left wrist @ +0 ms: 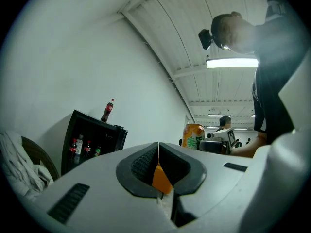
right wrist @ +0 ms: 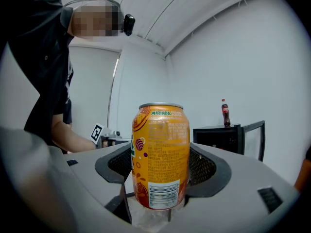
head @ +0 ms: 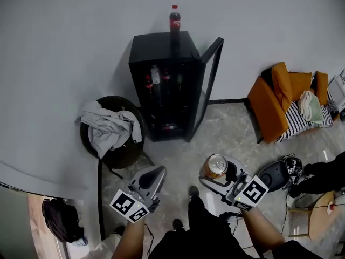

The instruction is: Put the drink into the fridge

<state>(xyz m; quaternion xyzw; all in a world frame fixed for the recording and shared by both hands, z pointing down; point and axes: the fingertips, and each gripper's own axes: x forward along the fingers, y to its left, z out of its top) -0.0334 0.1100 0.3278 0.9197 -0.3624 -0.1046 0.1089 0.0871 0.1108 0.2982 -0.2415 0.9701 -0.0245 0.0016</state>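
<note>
An orange drink can stands upright between the jaws of my right gripper, which is shut on it; in the head view the can shows its silver top at lower centre right, in my right gripper. My left gripper is shut with nothing in it, its pads pressed together. A black mini fridge stands against the wall ahead, its glass door swung open to the right, bottles on its shelves. A cola bottle stands on its top.
A round dark chair draped with grey cloth sits left of the fridge. An orange armchair with cushions is at the right. Cables and a small wooden table lie at lower right. Marble floor lies before the fridge.
</note>
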